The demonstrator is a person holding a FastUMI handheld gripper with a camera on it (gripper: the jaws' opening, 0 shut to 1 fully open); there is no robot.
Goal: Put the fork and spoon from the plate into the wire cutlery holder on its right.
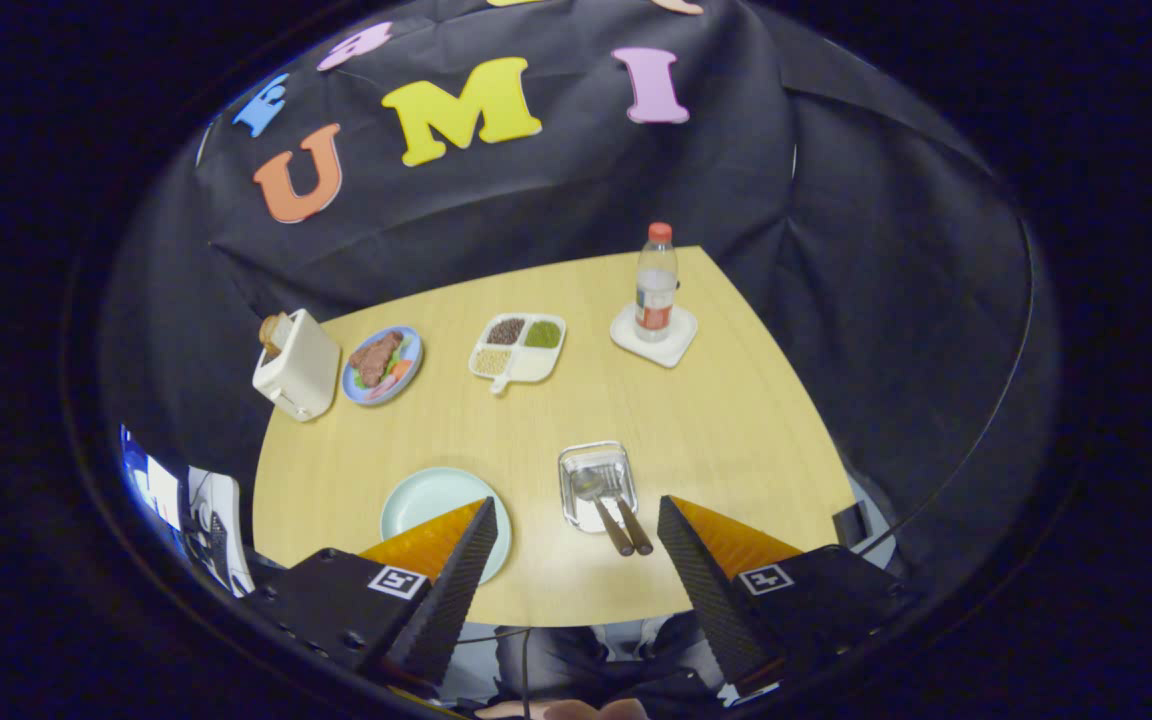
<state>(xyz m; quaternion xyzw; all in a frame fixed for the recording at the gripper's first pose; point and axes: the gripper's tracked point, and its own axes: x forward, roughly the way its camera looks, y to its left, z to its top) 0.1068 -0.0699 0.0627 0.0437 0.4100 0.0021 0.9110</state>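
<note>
A wire cutlery holder (597, 487) lies on the wooden table (716, 420) just ahead of my fingers. A spoon (599, 503) and a fork (624, 505) rest in it side by side, with their brown handles sticking out toward me. A pale green plate (426, 500) sits to the holder's left, partly hidden behind my left finger, with nothing on its visible part. My gripper (576, 515) hovers above the table's near edge, open, with nothing between its fingers.
At the far side stand a cream toaster with bread (296, 365), a blue plate of meat and vegetables (383, 365), a white divided dish of grains (519, 347) and a water bottle (656, 285) on a white coaster. A person's legs show below the table's near edge.
</note>
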